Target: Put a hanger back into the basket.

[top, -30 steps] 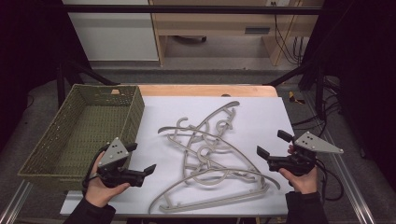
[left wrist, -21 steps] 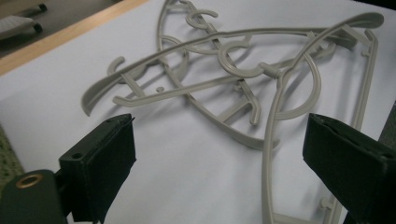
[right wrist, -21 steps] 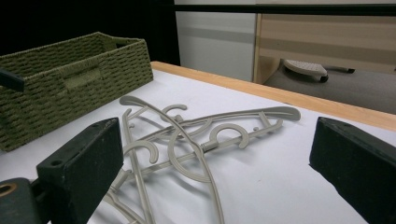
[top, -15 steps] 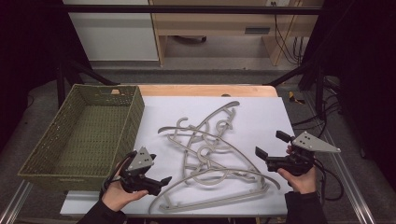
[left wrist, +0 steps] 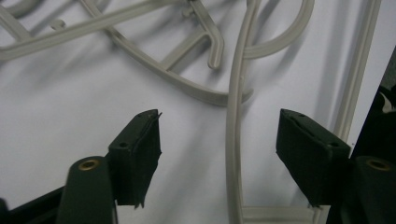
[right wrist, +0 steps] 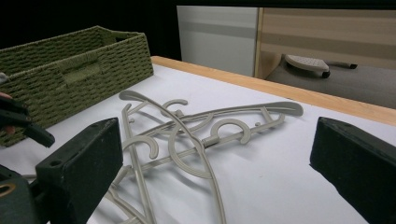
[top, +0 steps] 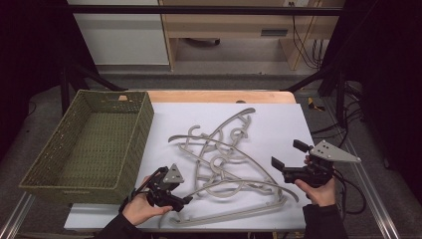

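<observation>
In the high view, a heap of grey plastic clothes hangers lies tangled on the white tabletop, near the middle and toward 6 o'clock. I can count about four hangers, but they cross each other so much that the number is not certain. The nearest hanger lies flat with its long bar running from about 8 o'clock to 2 o'clock along the near edge. The farthest one stretches from the centre toward 1 o'clock. One green woven basket stands at 9 o'clock, just beside the white sheet. The left gripper is at 7 o'clock, low over the tabletop, at the left end of the nearest hanger. Its jaws have just been closing. The right gripper is at 4 o'clock, apart from the heap, with its jaws released and nothing between them.

In the left gripper view, the two black jaws stand apart and one thin grey bar of the nearest hanger runs between them, from 6 o'clock up to 12 o'clock. The pads do not touch it.

In the right gripper view, the jaws are wide apart. The hangers lie beyond them, their long arms pointing toward 2 o'clock, and the basket is at 10 o'clock.
</observation>
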Demonstrator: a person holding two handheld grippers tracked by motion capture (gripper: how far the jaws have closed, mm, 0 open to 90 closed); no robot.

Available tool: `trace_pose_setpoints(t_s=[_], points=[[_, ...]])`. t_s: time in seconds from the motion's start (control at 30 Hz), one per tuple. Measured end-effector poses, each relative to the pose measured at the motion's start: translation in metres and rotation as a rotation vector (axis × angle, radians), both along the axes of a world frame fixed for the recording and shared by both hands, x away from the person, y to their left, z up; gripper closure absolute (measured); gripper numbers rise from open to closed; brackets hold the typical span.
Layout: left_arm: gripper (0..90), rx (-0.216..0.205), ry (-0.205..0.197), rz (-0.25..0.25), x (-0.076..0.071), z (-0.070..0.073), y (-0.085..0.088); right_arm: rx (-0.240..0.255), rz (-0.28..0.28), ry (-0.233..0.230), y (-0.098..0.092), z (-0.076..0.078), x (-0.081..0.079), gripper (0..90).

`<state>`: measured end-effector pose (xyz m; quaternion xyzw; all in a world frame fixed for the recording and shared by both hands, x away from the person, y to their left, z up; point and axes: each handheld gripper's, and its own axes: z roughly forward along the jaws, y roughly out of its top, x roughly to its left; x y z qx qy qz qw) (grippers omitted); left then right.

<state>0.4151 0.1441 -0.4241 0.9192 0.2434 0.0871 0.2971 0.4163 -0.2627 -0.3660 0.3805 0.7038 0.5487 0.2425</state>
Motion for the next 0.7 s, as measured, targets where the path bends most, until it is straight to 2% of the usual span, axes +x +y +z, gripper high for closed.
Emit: trace_pose_setpoints(t_s=[0.03, 0.07, 0.1, 0.13, 0.23, 0.27, 0.47, 0.7], points=[[32.7, 0.0, 0.0, 0.0, 0.0, 0.0, 0.0, 0.0, 0.0, 0.0, 0.0, 0.0, 0.0, 2.6], [34.2, 0.025, 0.014, -0.021, 0.001, -0.003, -0.004, -0.002, 0.0, 0.003, 0.0, 0.0, 0.0, 2.6], [35.6, 0.025, 0.014, -0.021, 0.001, -0.003, -0.004, -0.002, 0.0, 0.003, 0.0, 0.0, 0.0, 2.6], [37.7, 0.048, 0.026, -0.035, 0.001, -0.007, -0.008, -0.003, 0.001, 0.004, 0.0, 0.0, 0.0, 2.6], [43.6, 0.066, 0.032, -0.042, 0.002, -0.01, -0.012, -0.006, 0.002, 0.004, 0.001, -0.001, 0.001, 2.6], [45.4, 0.085, 0.031, -0.048, 0.003, -0.014, -0.015, -0.006, 0.002, 0.007, 0.001, -0.001, 0.001, 2.6], [63.2, 0.096, 0.042, -0.052, 0.005, -0.018, -0.021, -0.004, 0.002, 0.01, 0.0, -0.001, 0.001, 2.6], [73.3, 0.126, 0.044, -0.047, 0.006, -0.022, -0.026, -0.005, 0.005, 0.011, 0.001, -0.002, 0.002, 2.6]])
